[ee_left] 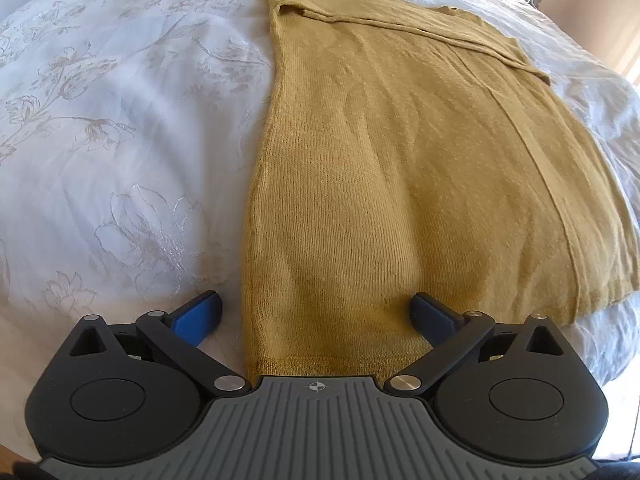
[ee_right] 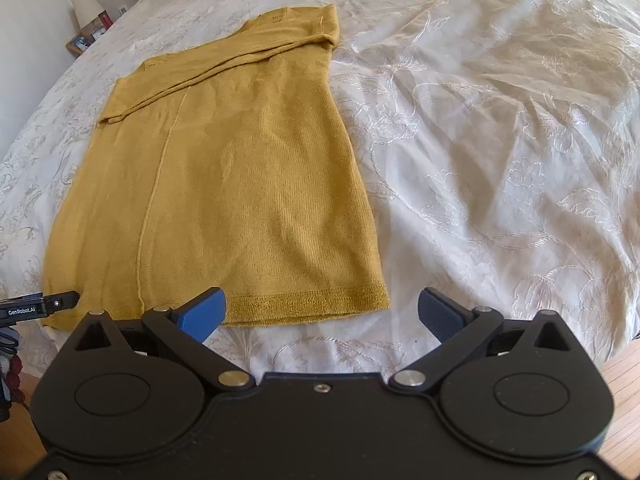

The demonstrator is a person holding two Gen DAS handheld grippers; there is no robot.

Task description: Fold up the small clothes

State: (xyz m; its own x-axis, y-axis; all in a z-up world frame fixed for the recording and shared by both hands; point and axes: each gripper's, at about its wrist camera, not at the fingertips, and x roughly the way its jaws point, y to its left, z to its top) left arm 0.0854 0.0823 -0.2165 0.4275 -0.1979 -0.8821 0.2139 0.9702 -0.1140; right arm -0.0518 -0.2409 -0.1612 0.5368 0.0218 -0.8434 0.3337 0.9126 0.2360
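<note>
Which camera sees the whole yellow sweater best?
The right wrist view: the yellow sweater fits in it completely, hem to far end. The left wrist view is closer, and the left gripper hides part of the hem.

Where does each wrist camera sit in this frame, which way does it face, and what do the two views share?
Left wrist: sits low at the near hem of the mustard knit top, facing along it up the bed; the left gripper shows, jaws open astride the hem's left corner.
Right wrist: sits off the hem's right corner, facing up the white embroidered bedspread; the right gripper shows open, and the left gripper's side edges in at far left.
Shared: the same top with its sleeve folded across, and the bedspread.
</note>
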